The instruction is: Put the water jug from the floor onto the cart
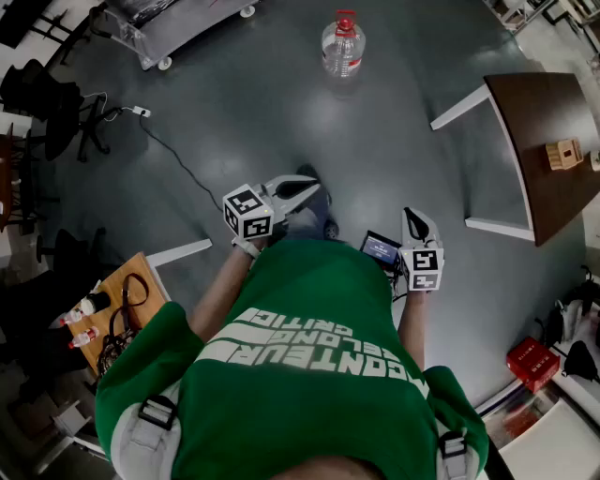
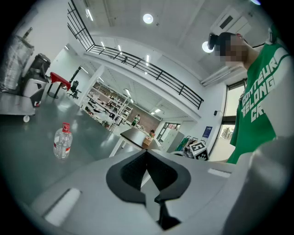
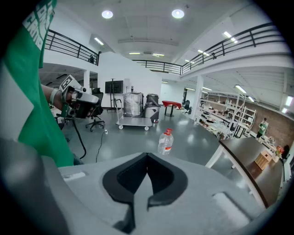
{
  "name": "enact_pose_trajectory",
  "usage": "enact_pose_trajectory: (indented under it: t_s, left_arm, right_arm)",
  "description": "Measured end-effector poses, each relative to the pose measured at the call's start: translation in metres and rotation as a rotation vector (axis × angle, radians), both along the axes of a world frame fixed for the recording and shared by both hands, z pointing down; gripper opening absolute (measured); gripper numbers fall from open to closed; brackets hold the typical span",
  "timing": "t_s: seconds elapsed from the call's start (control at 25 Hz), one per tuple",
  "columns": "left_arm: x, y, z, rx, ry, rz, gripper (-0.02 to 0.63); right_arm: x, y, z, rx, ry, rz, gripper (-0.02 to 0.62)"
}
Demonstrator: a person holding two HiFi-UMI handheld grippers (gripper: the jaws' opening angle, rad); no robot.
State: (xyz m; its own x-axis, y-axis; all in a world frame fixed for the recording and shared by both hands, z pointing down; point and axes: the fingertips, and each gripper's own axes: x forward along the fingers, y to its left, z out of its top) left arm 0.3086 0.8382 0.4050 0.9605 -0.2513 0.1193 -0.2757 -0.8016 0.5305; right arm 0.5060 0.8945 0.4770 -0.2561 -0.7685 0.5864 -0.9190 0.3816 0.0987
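Approach step: water jug stands upright mid-floor, well ahead. Left gripper & right gripper are both closed tight, empty. Next: walk up, open jaws. Cart is prob. the trolley far-left.

dark table: right, wooden box on it | office chair: left | cable: on floor

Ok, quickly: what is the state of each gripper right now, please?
Left gripper: closed, holding nothing.
Right gripper: closed, holding nothing.
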Motion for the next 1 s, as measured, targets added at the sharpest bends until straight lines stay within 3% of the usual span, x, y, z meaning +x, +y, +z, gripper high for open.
enact_pose_trajectory:
  t_s: [1.0]
  left_arm:
    - [-0.011,0.007,0.006,-0.031,0.023,-0.021,0.009]
  right_arm:
    - [-0.022,0.003,0.006,-0.007,-0.025,-0.042,-0.006]
